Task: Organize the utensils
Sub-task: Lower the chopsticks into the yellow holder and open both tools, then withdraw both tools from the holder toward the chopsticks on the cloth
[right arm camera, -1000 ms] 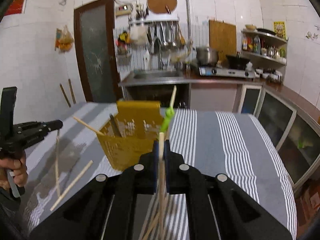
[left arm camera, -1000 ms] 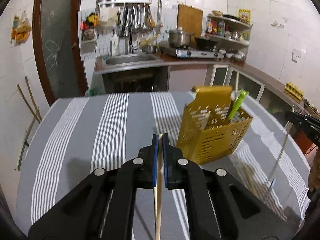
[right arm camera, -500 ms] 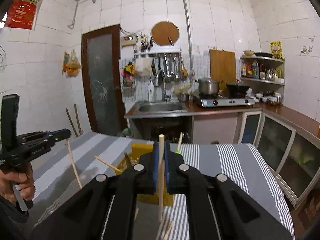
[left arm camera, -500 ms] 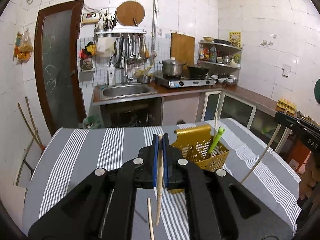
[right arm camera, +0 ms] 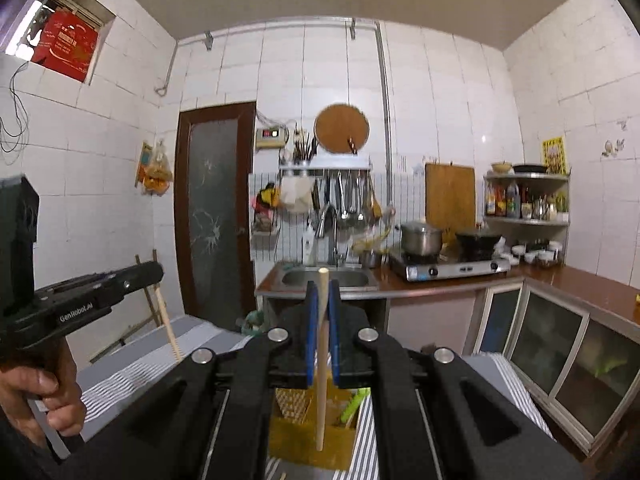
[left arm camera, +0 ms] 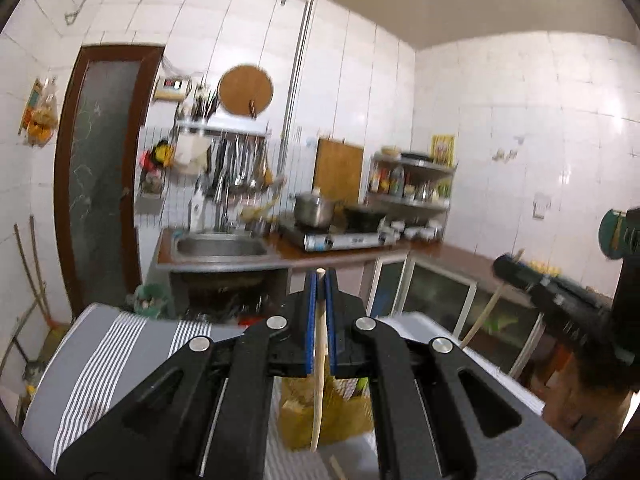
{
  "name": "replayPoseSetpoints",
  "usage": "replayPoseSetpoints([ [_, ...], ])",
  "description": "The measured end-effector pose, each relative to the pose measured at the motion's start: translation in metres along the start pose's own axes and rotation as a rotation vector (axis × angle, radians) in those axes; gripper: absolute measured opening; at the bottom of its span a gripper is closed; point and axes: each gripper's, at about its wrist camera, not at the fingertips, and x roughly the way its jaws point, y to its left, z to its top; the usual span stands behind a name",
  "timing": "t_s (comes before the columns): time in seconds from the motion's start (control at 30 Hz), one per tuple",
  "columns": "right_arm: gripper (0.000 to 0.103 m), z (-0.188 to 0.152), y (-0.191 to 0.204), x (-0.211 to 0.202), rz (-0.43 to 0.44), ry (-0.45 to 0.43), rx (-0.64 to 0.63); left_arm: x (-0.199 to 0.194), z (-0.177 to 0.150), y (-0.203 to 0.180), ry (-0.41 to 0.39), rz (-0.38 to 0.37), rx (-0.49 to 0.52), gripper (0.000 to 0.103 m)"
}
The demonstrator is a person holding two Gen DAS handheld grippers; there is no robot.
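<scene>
Pretty typical tiled kitchen back there: brown door (right arm camera: 216, 208) left of centre, round wooden board (right arm camera: 341, 129) hanging upper middle, steel sink (right arm camera: 325, 278) dead centre, a pot (right arm camera: 421, 237) on the stove (right arm camera: 448, 268) to its right, and a corner shelf (right arm camera: 526, 194) of bottles far right.

Two fisheye views, one per handheld gripper, each sighting forward along its own black fingers, which fill the lower frame at close range. Both face roughly level toward the far kitchen wall: sink (left arm camera: 221, 246) (right arm camera: 325, 279), stove (left arm camera: 340, 239) (right arm camera: 450, 269) and dark door (left arm camera: 98, 172) (right arm camera: 214, 216) appear in both, at a distance. Yellow basket (left arm camera: 324, 420) (right arm camera: 308, 436) on the striped table (left arm camera: 116, 356) (right arm camera: 128, 372) sits low and near in each. Left view catches the right gripper (left arm camera: 505, 268) at its right edge; right view catches the left gripper (right arm camera: 158, 274) at its left edge.
</scene>
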Motion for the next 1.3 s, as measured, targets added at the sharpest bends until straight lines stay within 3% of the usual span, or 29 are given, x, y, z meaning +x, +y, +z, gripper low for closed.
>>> replayPoseSetpoints([
  [0.07, 0.005, 0.002, 0.005, 0.003, 0.008, -0.024, -0.018, 0.006, 0.006, -0.017, -0.024, -0.023, 0.028, 0.003],
  [0.17, 0.005, 0.001, 0.008, 0.016, -0.001, -0.033, -0.032, 0.017, 0.009, -0.035, -0.055, 0.0, 0.079, 0.003],
  [0.37, 0.005, -0.017, -0.01, 0.05, 0.04, -0.044, 0.025, 0.051, -0.001, -0.032, -0.051, 0.022, 0.07, 0.003],
  [0.63, 0.005, -0.045, -0.028, 0.099, 0.039, 0.021, 0.061, 0.097, -0.021, -0.007, 0.01, 0.05, 0.023, 0.003],
  [0.77, 0.006, -0.055, -0.031, 0.111, 0.043, 0.075, 0.074, 0.118, -0.037, 0.002, 0.079, 0.042, 0.007, 0.003],
  [0.83, 0.014, -0.061, -0.034, 0.118, 0.047, 0.112, 0.09, 0.13, -0.045, 0.004, 0.14, 0.042, 0.007, 0.004],
  [0.87, 0.035, -0.063, -0.037, 0.119, 0.052, 0.123, 0.107, 0.134, -0.049, 0.006, 0.164, 0.049, 0.005, 0.014],
  [0.9, 0.044, -0.064, -0.042, 0.116, 0.037, 0.106, 0.137, 0.137, -0.052, 0.008, 0.174, 0.057, 0.002, 0.028],
  [0.93, 0.049, -0.062, -0.048, 0.11, 0.005, 0.081, 0.156, 0.138, -0.053, 0.011, 0.177, 0.064, -0.004, 0.03],
  [1.1, 0.048, -0.049, -0.068, 0.086, -0.052, 0.059, 0.183, 0.123, -0.043, 0.018, 0.166, 0.092, -0.004, 0.033],
  [1.3, 0.049, -0.065, -0.089, 0.077, -0.118, 0.238, 0.142, 0.081, -0.035, 0.045, 0.173, 0.181, 0.04, 0.039],
])
